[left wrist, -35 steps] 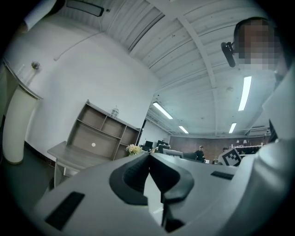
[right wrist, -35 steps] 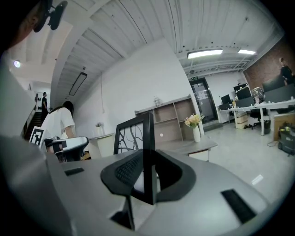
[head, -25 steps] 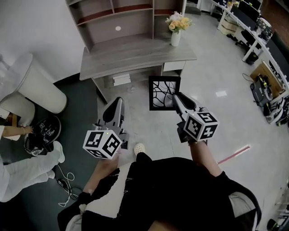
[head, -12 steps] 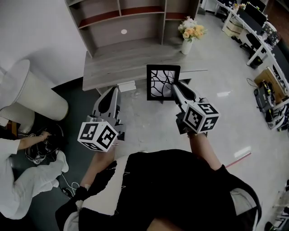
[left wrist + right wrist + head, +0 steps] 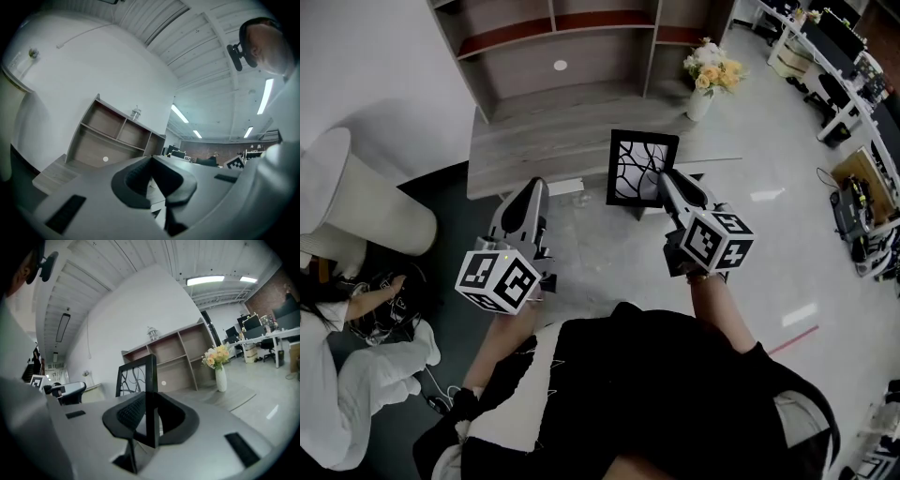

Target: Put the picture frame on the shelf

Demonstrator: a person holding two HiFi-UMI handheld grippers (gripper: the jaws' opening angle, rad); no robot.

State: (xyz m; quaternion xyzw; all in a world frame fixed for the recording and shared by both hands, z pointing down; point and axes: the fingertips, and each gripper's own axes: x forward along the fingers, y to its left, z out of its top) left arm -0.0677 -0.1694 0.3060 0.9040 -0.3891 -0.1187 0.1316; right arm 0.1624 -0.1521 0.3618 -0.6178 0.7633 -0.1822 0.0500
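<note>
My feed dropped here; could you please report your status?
Right gripper shut on picture frame, upright. Left gripper shut, empty. Frame not yet on shelf. Flower vase at desk's right end.

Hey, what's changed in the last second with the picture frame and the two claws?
Both claws moved toward the desk and shelf; the picture frame now overlaps the desk's front edge. Unchanged: right claw grips the frame, left claw carries nothing.

Walked up closer to desk (image 5: pixel 534 141) and shelf (image 5: pixel 553 47). Carried picture frame (image 5: pixel 643 169) in right gripper (image 5: pixel 664 180) from over open floor to over desk's front edge. Brought left gripper (image 5: pixel 532 190) forward alongside, up to desk edge too.
</note>
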